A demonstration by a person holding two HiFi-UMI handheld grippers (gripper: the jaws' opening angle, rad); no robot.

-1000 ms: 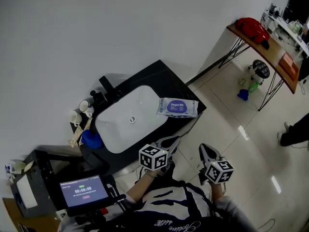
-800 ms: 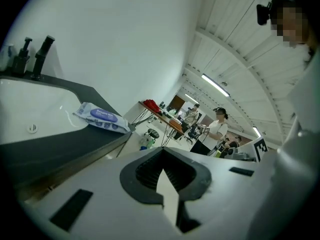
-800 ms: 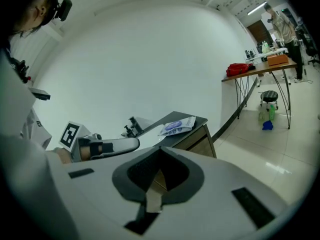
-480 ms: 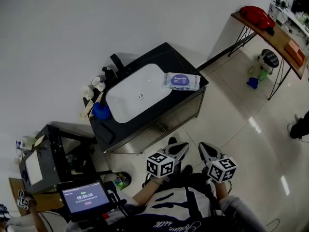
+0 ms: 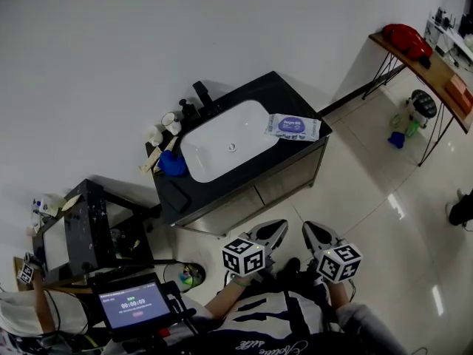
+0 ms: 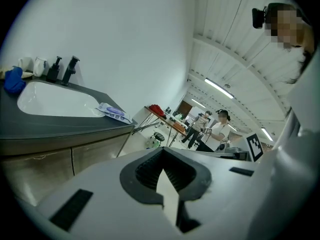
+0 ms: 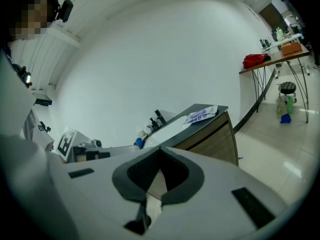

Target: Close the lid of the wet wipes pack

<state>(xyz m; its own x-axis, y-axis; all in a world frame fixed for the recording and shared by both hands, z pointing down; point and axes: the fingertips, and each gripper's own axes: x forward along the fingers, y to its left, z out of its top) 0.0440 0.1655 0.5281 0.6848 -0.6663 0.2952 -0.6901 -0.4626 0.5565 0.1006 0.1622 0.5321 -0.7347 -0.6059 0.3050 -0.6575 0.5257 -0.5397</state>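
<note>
While the left gripper (image 5: 272,230) and right gripper (image 5: 313,232) are held near the body, jaws pressed together on nothing, the wipes pack (image 5: 293,126) is seen well apart, on the counter (image 5: 279,93) beside the sink (image 5: 222,143). Lying near the counter's edge, it could be shoved off by a hard press.

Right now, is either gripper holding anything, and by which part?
Nothing. The left gripper and right gripper are shut and empty; the wet wipes pack lies on the counter.

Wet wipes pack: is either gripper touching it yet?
No, the wet wipes pack lies on the counter, with the left gripper and right gripper both held well away from it.
</note>
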